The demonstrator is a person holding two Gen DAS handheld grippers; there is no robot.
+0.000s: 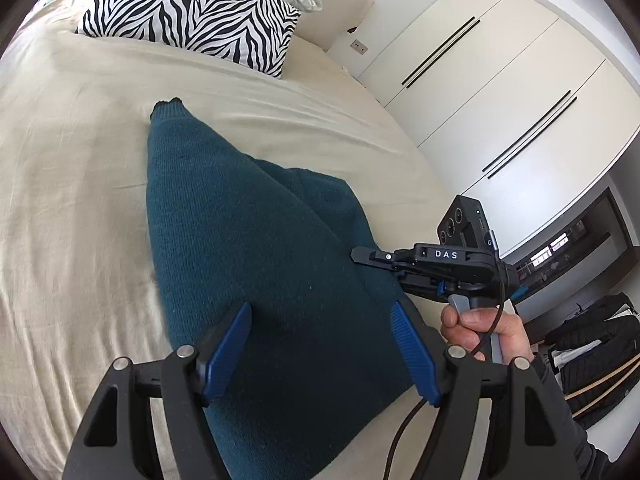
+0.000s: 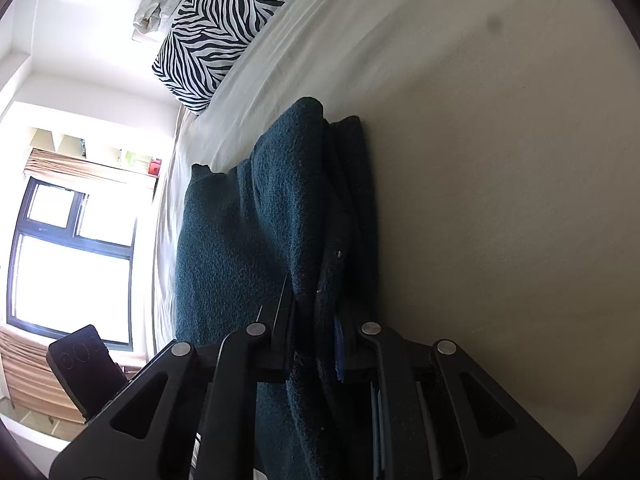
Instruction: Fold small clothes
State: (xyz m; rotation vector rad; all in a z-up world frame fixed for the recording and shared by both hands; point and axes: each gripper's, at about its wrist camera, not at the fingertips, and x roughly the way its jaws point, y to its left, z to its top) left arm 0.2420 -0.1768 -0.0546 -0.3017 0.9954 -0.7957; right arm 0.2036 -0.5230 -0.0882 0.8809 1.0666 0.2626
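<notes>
the teal knit garment (image 1: 256,248) lay on the bed sheet (image 1: 72,168), below the zebra pillow (image 1: 192,12). the left gripper (image 1: 320,356) hung over it, jaws spread wide, empty. the right gripper (image 2: 316,320) had clamped onto its folded edge.

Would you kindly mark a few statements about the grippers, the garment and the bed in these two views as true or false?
1. The right gripper is shut on the teal knit garment. True.
2. The left gripper clamps the garment. False: its jaws stand open above it.
3. A zebra-print pillow lies on the bed. True.
4. The garment lies fully flat. False: its right edge is pinched up into folds.
5. The wardrobe doors stand open. False: they are closed.
</notes>
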